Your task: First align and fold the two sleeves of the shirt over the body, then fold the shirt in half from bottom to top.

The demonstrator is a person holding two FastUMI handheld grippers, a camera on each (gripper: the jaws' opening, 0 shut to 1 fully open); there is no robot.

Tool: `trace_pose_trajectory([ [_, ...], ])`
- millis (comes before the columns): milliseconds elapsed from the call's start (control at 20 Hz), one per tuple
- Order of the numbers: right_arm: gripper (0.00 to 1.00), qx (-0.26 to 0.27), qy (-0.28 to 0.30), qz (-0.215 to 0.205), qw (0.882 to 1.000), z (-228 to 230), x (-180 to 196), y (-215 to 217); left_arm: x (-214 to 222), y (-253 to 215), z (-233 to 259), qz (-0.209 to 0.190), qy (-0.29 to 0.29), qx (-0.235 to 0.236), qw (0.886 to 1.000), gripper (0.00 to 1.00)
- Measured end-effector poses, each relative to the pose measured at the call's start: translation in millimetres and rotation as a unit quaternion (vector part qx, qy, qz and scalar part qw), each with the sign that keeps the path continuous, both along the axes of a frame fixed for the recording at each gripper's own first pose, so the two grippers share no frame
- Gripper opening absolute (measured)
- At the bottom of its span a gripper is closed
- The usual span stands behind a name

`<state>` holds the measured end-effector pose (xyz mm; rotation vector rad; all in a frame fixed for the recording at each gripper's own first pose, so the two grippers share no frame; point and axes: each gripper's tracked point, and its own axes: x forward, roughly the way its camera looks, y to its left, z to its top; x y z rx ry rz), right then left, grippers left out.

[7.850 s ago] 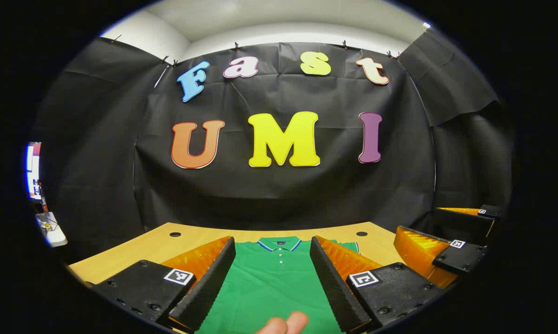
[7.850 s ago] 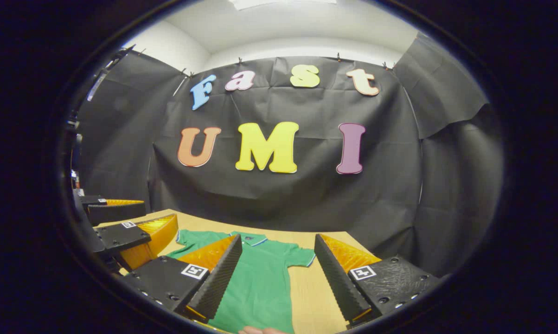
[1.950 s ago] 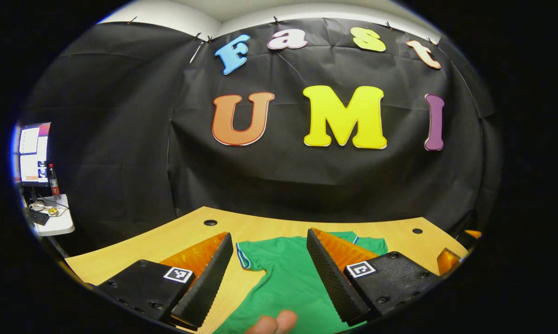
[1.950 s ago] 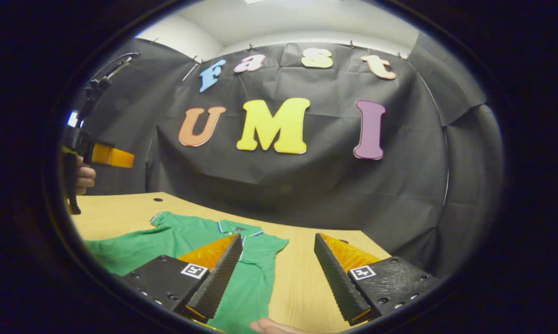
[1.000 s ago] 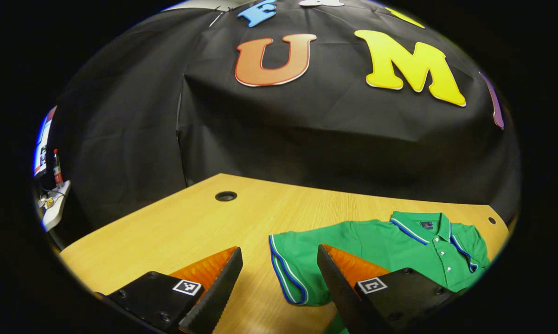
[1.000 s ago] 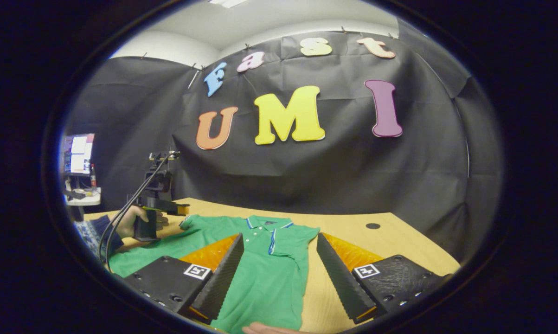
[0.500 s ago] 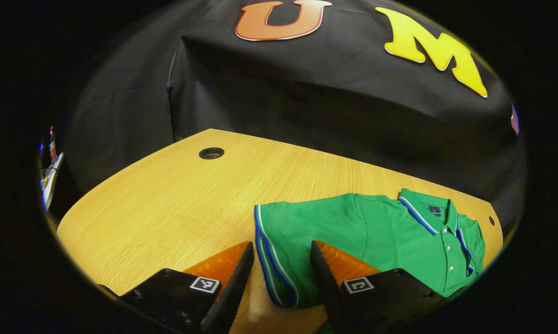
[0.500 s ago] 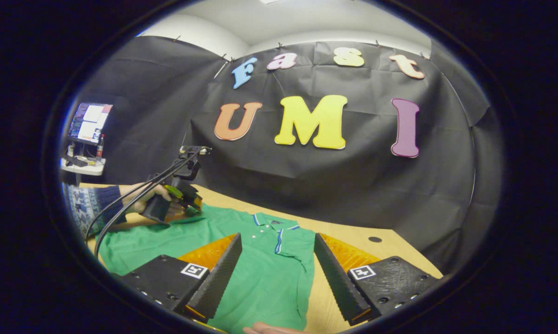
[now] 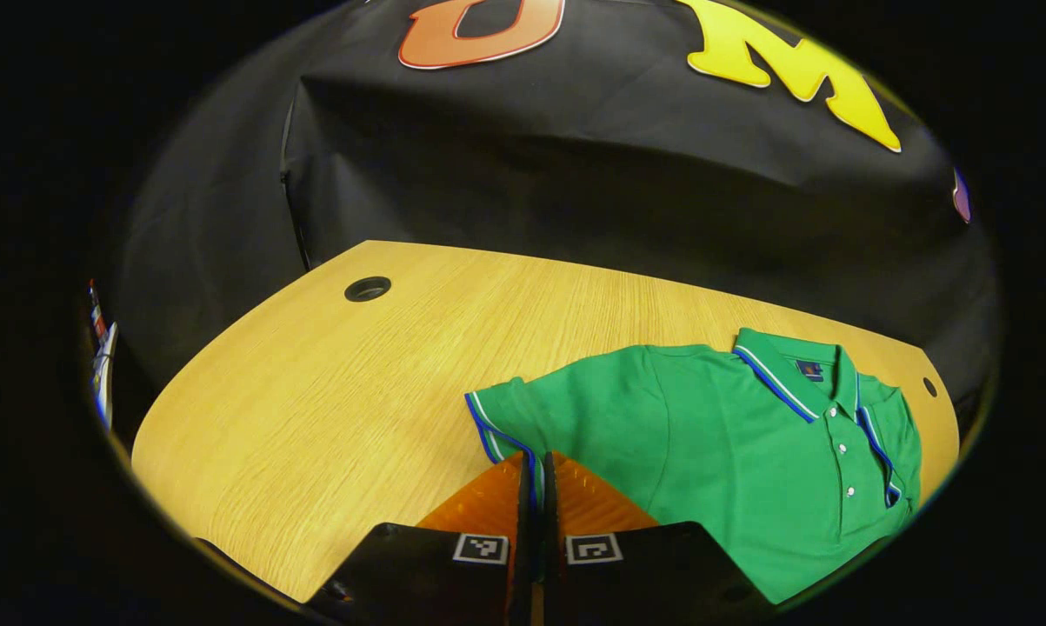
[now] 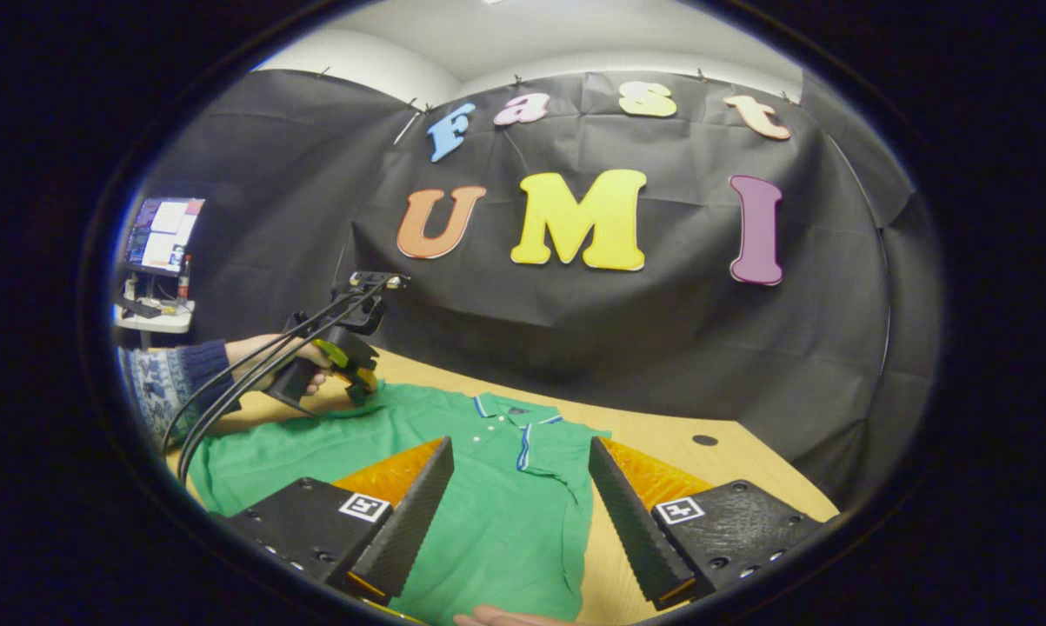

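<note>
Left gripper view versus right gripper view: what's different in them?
Left gripper view: the left gripper shut on a striped sleeve cuff, seen close up. Right gripper view: the open right gripper, a hand holding the other gripper, and a monitor. Both: the green shirt on the wooden table.

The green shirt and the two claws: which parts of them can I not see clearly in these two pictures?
- Left gripper view: the left claw is closed on the left sleeve; how much cloth lies between its fingers is hidden by them.
- Left gripper view: the green shirt is cut off below by the view's edge, so its hem is unseen.
- Right gripper view: the open right claw covers part of the shirt's body.
- Right gripper view: the left claw's tips are too small, behind the hand.
</note>
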<state>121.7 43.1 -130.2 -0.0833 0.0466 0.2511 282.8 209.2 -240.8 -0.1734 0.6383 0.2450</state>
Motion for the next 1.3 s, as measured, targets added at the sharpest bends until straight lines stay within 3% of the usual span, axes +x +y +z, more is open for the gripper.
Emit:
trace_pose_trajectory([
  [250, 0.96, 0.021, -0.007, -0.005, 1.0, 8.2, -1.6, -6.8, 10.2, -14.8, 30.4, -0.02, -0.004, 0.065, 0.998, 0.1],
  [550, 0.96, 0.053, -0.014, -0.02, 0.998, 16.7, -2.0, -21.0, 31.0, -89.8, 62.7, -0.081, -0.034, 0.082, 0.993, 0.12],
  [600, 0.95, 0.057, -0.013, -0.023, 0.998, 17.6, -0.2, -23.4, 32.1, -106.1, 61.6, -0.095, -0.037, 0.074, 0.992, 0.19],
  [800, 0.95, 0.072, -0.01, -0.039, 0.997, 17.3, 3.6, -33.8, 26.7, -124.5, 84.9, -0.08, -0.082, 0.083, 0.99, 1.0],
  [1100, 0.95, 0.074, -0.009, -0.069, 0.995, 10.6, 12.5, -48.4, -25.3, -130.7, 104.1, -0.084, -0.105, 0.038, 0.99, 1.0],
  [1300, 0.96, 0.046, -0.015, -0.085, 0.995, 7.1, 0.6, -49.6, -79.0, -113.1, 108.5, -0.084, -0.117, 0.047, 0.988, 1.0],
])
